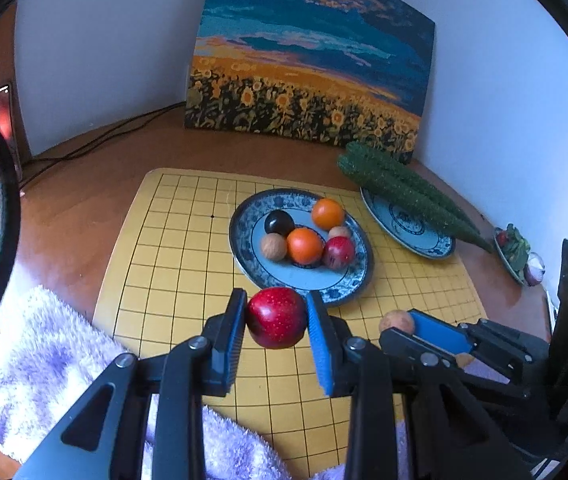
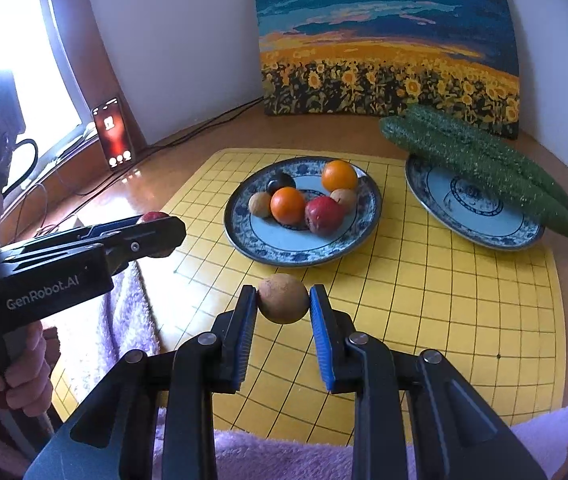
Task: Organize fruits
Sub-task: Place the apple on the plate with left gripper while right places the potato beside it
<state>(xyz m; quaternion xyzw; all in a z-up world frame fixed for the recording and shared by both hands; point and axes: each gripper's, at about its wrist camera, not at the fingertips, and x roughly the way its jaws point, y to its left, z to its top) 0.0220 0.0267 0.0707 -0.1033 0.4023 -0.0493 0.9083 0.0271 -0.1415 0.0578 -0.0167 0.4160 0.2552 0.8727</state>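
Left gripper is clamping the red apple, right gripper is pinching the brown fruit; the fruit plate is sitting just ahead, mid-surface, nearer the left.

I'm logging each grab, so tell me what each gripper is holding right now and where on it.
Left gripper: red apple, pinched across its sides. Right gripper: tan round fruit, also pinched at its sides.

Colours and patterns on the table

A red apple and a tan-brown fruit are seen between blue pads; two blue-and-white floral plates are set on a yellow black-gridded board, beside a lilac fluffy cloth.
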